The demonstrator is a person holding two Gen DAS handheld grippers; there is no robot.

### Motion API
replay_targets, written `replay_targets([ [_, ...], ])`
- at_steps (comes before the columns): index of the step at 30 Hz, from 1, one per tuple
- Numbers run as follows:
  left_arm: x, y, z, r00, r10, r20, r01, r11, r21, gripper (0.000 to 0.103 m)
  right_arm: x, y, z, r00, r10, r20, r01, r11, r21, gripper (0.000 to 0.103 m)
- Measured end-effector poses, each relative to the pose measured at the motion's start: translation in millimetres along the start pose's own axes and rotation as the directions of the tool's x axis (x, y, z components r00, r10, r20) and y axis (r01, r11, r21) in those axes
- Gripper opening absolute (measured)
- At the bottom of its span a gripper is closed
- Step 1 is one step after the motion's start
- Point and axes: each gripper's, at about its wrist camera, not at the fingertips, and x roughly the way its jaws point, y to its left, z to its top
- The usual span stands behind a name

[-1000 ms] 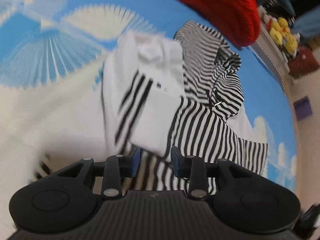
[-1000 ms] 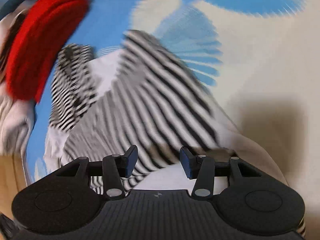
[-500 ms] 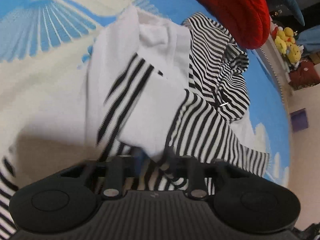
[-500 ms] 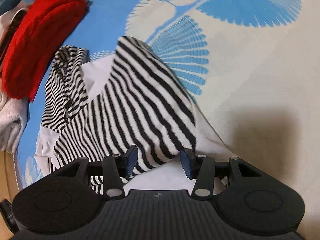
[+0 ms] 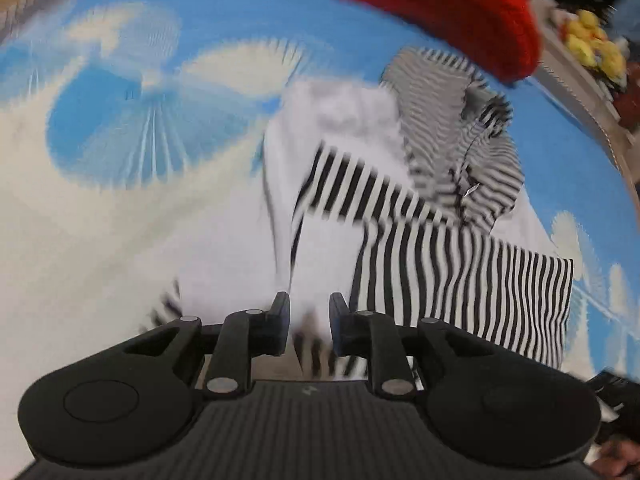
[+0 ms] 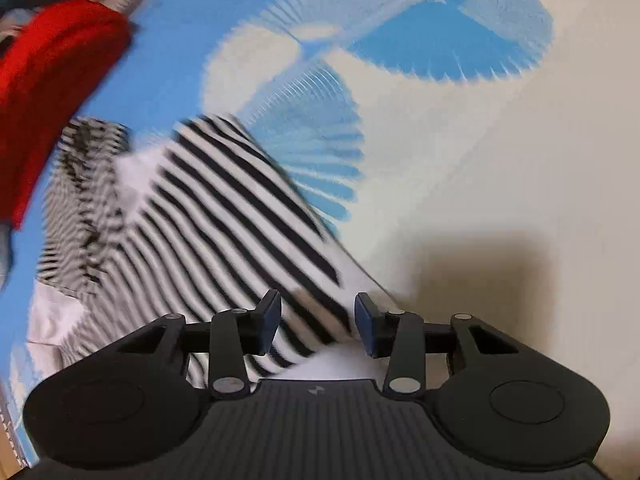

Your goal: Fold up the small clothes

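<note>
Left wrist view, heavily motion-blurred: the left hand-held gripper (image 5: 309,330) sits at lower centre, jaws a narrow gap apart and opening; white fabric with blurred stripes lies in the gap, but I cannot tell whether the pads press on it. The black-and-white striped garment (image 5: 460,272) spreads from lower centre to the right of the frame, with a plain white panel (image 5: 332,128) above it and a bunched, finely striped part at upper right. It lies on a blue and cream patterned sheet (image 5: 120,128). A red knitted item (image 5: 440,4) fills the top right, its edge just beside the bunched stripes. Yellow objects (image 5: 592,44), too blurred to identify, sit at the far right edge. Right wrist view: the right hand-held gripper (image 6: 318,326) is at lower centre, jaws about half apart and closing; a striped fold of the garment (image 6: 224,216) lies between them, nearer the left pad, with clear space on the right side, so nothing is clamped. The garment runs from lower centre toward the upper left. The red knitted item (image 6: 52,92) occupies the left edge. The sheet (image 6: 480,160) fills the right half, with a dark shadow at lower right.
</note>
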Motion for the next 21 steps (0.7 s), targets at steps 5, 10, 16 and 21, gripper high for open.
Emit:
replay_targets([
  [5,4.4,-26.2,-0.4,0.997,-0.063,0.053,0.053,0.983,0.175,0.033,-8.4,30.4,-3.4,0.991,0.129,0.033,-0.122,0.98,-0.157,0.046],
  [10,70.6,-12.1,-16.3,0.988,0.041,-0.149,-0.014,0.983,0.181,0.033,35.5,14.1,-7.9,0.991,-0.004,-0.132,-0.011,0.994,-0.107,0.046],
  [16,46.4,-11.2,-3.9,0.999,0.002,-0.037,0.006,0.979,0.203,0.034,5.4,35.4,-4.1,0.998,0.063,-0.018,-0.066,0.974,-0.219,0.046],
  [21,70.1,-2.2,-11.3,0.99,0.06,-0.128,-0.034,0.98,0.194,0.037,7.8,38.8,-4.7,0.999,0.026,-0.034,-0.034,0.969,-0.245,0.047],
])
